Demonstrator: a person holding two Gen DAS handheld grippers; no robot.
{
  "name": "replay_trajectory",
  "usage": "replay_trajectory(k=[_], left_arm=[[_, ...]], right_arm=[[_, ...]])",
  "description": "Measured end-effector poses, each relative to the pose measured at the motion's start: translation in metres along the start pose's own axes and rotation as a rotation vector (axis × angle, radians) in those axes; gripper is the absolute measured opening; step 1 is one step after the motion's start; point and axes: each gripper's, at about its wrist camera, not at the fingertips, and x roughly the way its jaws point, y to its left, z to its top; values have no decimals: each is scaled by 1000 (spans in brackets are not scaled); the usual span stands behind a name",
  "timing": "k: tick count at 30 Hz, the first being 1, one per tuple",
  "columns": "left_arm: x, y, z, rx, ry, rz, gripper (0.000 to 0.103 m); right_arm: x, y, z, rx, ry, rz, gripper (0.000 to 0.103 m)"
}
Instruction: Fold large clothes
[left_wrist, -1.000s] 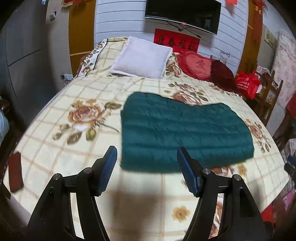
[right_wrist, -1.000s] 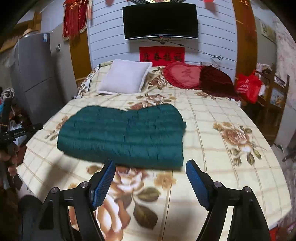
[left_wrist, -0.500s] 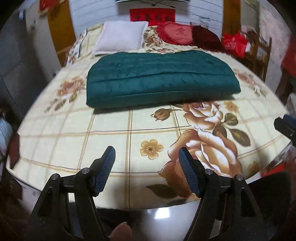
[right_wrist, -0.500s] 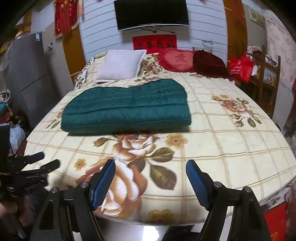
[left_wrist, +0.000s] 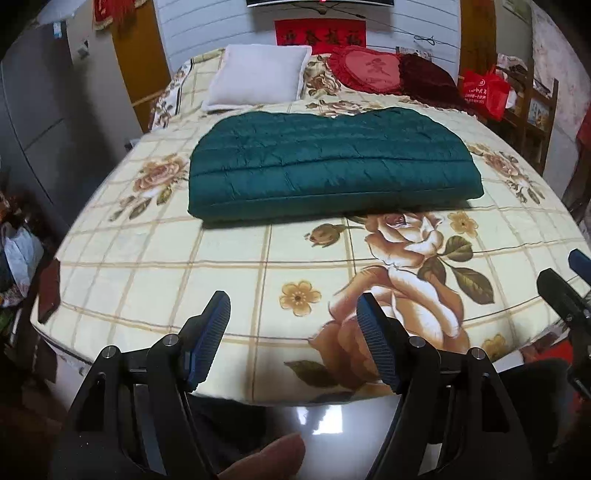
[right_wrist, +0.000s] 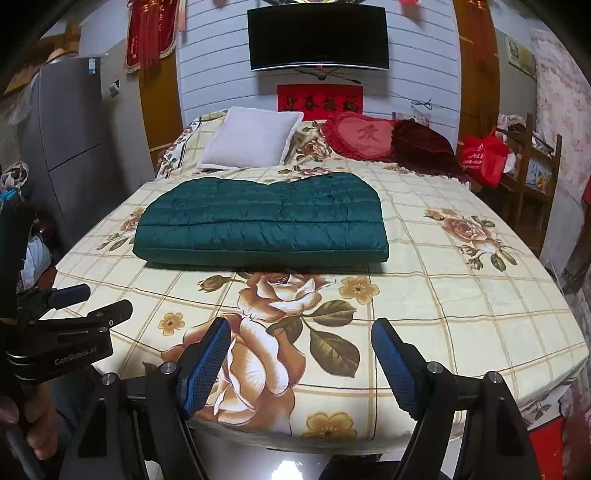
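A wide bed (right_wrist: 461, 302) fills the room, spread with a cream checked sheet printed with big tan roses. On its middle, nearer the pillows than the foot, lies the folded dark green quilted coat (right_wrist: 262, 225), a flat, long rectangle running across the bed, its near edge just beyond the largest printed rose. Behind it, at the head, a white pillow (right_wrist: 251, 138) leans on the left, and a red heart-shaped cushion (right_wrist: 364, 134) sits beside a dark maroon one (right_wrist: 421, 147) on the right. A black television (right_wrist: 317, 37) hangs on the white slatted wall above a red banner (right_wrist: 319, 99). A grey cabinet (right_wrist: 74, 122) stands off to the left, and a red bag (right_wrist: 482, 155) rests on a wooden rack to the right.

Both tools hang over the foot of the bed, well apart from the coat. The left gripper (left_wrist: 293, 332) has its blue-padded jaws spread wide with nothing between them. The right gripper (right_wrist: 301, 354) is likewise spread and empty.
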Motion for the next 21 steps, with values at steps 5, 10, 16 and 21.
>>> replay_trajectory(k=[5,10,16,21], left_arm=[[-2,-3,0,9,2,-21,71],[-2,-3,0,4,5,-35,71],[0,-6,-1,14,10,-38,71],[0,-8,-3,14,8,-52,71]], right_arm=[[-1,5,1,-9,-4,10,76],[-1,6,1,-14,-10,10,76],[0,7,0,-16,-4,14,76],[0,8,0,-18,-7,18,76]])
